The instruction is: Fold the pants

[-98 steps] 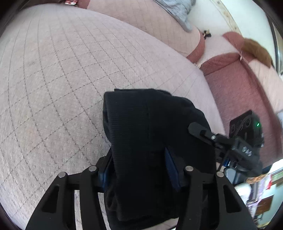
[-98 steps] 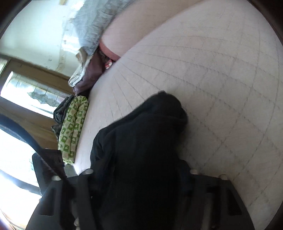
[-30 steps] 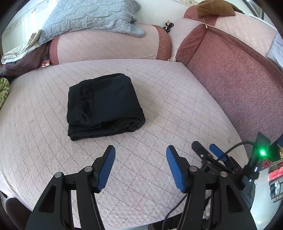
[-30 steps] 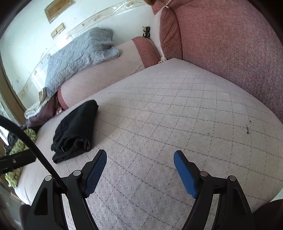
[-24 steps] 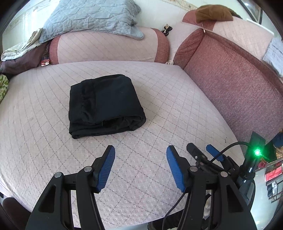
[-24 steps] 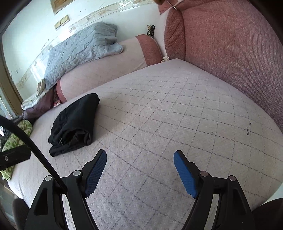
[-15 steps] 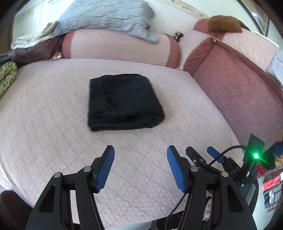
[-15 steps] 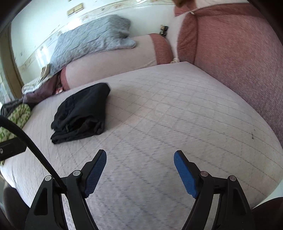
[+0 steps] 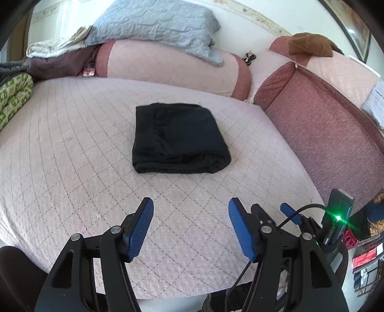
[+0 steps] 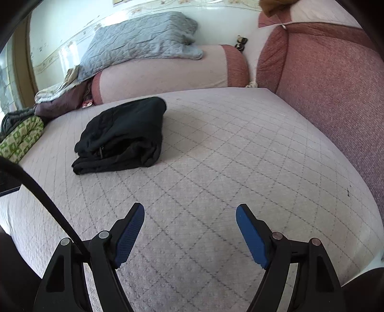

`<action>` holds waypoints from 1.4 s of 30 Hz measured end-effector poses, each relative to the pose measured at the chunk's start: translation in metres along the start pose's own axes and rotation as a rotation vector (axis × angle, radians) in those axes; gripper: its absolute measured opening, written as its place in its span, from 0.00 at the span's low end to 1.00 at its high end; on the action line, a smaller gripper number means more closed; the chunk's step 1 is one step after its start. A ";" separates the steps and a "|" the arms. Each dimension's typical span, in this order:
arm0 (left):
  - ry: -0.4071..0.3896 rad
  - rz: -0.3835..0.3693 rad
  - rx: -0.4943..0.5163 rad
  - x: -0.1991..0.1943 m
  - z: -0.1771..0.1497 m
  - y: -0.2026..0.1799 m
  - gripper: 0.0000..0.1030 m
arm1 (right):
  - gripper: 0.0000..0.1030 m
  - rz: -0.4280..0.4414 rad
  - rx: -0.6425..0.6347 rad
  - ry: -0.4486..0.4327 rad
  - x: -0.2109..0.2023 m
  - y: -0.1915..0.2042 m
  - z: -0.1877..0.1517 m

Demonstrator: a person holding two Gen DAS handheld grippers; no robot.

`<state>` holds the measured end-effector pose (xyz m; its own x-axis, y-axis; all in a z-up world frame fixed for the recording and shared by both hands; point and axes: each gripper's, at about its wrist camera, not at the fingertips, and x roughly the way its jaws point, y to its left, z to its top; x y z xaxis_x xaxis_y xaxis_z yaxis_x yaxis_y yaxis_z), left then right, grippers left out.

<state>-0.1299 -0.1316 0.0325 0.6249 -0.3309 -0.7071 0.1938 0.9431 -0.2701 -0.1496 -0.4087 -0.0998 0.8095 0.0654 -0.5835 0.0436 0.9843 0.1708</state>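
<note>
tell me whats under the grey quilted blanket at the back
The grey quilted blanket lies draped over a pink bolster cushion. Its left end covers piled fabrics; anything beneath there is hidden.

We see the pants (image 9: 177, 136) folded at frame centre on the cover (image 9: 72, 168), well above the left gripper (image 9: 190, 216). The bolster (image 9: 168, 69) lies behind, the blanket (image 9: 156, 26) on it. The backrest (image 9: 324, 129) stands at right.

bright daylight, from upper left | sharp | fisheye-warped, dark corners
</note>
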 end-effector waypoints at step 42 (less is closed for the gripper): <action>0.103 0.077 0.006 0.038 -0.017 0.003 0.65 | 0.92 0.081 0.072 -0.001 0.005 -0.032 0.036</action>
<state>-0.1180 -0.1418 -0.0062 0.5571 -0.2586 -0.7891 0.1529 0.9660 -0.2086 -0.1260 -0.4462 -0.0793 0.8125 0.1440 -0.5649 0.0202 0.9615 0.2742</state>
